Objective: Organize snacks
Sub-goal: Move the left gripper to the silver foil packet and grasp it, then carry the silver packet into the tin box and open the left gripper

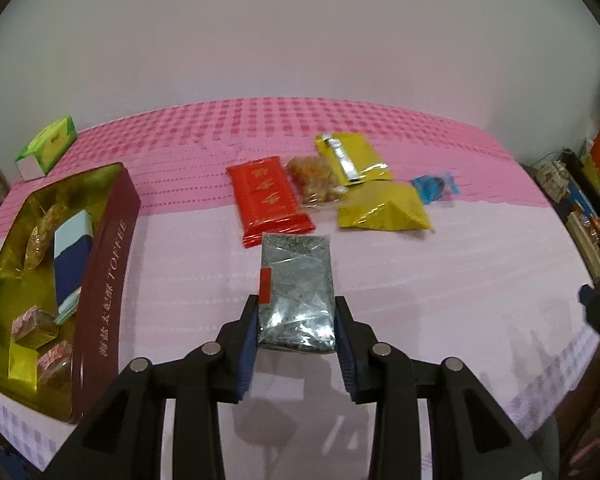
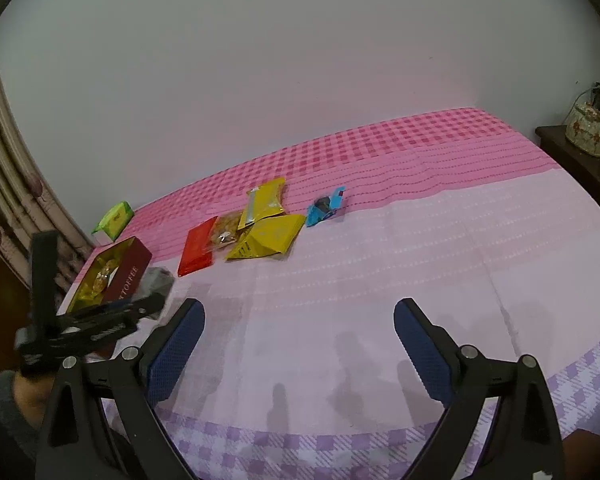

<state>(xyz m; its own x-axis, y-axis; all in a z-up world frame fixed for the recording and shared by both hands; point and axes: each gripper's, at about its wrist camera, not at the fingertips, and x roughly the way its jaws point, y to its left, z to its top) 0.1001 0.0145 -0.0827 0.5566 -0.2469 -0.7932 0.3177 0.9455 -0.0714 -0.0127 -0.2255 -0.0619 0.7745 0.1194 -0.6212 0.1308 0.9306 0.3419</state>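
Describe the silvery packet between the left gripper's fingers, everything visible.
The silvery packet is a flat, oblong pouch of crinkled, shiny film with dark speckled contents and a small red label on its left edge. The left gripper grips its near end, a blue pad pressing each long side. It points away toward the red packet, above the pink tablecloth.

Your right hand-held gripper [image 2: 296, 344] stands wide open over the bare desk [image 2: 420, 248], nothing between its blue pads [image 2: 176, 344]. Ahead and to its left lie a red packet [image 2: 198, 251], a clear bag of snacks [image 2: 223, 233], two yellow pouches [image 2: 269, 236] and, further right, a small blue wrapper [image 2: 325, 207]. Far left, the left hand-held gripper [image 2: 152, 304] sits beside the toffee tin [image 2: 130, 270], with a green box [image 2: 114, 219] beyond it.
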